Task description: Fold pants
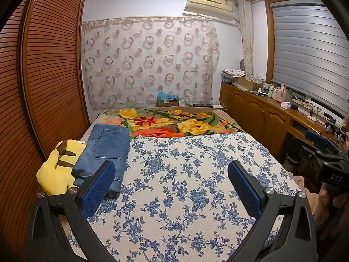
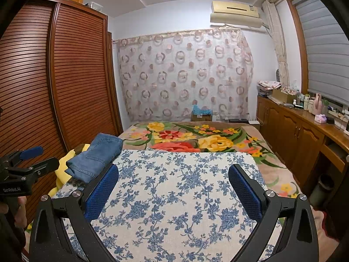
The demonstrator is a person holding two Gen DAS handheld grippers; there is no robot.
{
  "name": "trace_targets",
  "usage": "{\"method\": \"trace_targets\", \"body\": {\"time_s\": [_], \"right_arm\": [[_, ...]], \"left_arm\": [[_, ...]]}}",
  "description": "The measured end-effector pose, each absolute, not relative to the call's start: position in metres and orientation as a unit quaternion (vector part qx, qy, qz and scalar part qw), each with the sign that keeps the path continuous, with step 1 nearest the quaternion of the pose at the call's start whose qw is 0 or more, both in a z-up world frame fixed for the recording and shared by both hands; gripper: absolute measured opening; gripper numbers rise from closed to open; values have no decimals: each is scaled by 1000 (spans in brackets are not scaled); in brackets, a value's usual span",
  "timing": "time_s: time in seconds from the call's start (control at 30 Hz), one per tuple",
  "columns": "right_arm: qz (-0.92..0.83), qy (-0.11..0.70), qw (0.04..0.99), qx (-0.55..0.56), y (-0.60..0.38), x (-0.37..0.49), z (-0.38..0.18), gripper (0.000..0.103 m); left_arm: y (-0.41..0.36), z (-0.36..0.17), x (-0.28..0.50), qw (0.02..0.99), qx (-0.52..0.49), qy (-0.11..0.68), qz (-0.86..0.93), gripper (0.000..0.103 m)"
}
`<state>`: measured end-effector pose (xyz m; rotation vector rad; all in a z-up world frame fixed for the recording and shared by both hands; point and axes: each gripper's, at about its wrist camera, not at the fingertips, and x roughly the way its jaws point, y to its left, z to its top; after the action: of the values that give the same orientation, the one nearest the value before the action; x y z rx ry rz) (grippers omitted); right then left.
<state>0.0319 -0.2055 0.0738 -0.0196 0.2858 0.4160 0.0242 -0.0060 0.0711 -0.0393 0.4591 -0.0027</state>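
Both grippers (image 1: 172,187) (image 2: 173,187) spread & empty; folded jeans (image 1: 104,152) ahead-left look stiff, heavyish denim, prob. grab at near hem.

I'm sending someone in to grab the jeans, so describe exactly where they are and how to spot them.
Start at the bed and go to its side nearest the slatted wooden wardrobe. The folded jeans lie there at the edge of the blue-flowered cloth, resting partly on a yellow plush toy. They are the only plain blue denim item.
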Motion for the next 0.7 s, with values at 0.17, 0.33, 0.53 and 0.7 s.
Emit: {"method": "trace_targets", "body": {"time_s": [0.17,0.33,0.53,0.7], "right_arm": [[206,142,968,-9,-205,30,72,101],[206,141,968,-10,-204,30,73,101],[207,141,968,-9,-204,31,73,101],[207,141,968,-10,-204,31,73,101]], "left_arm": [[-6,71,24,974,-20,227,-1,103],[-6,71,24,974,-20,227,-2,103],[-6,71,24,974,-19,227,-1,103],[-6,70,24,974,-19,227,-1,103]]}}
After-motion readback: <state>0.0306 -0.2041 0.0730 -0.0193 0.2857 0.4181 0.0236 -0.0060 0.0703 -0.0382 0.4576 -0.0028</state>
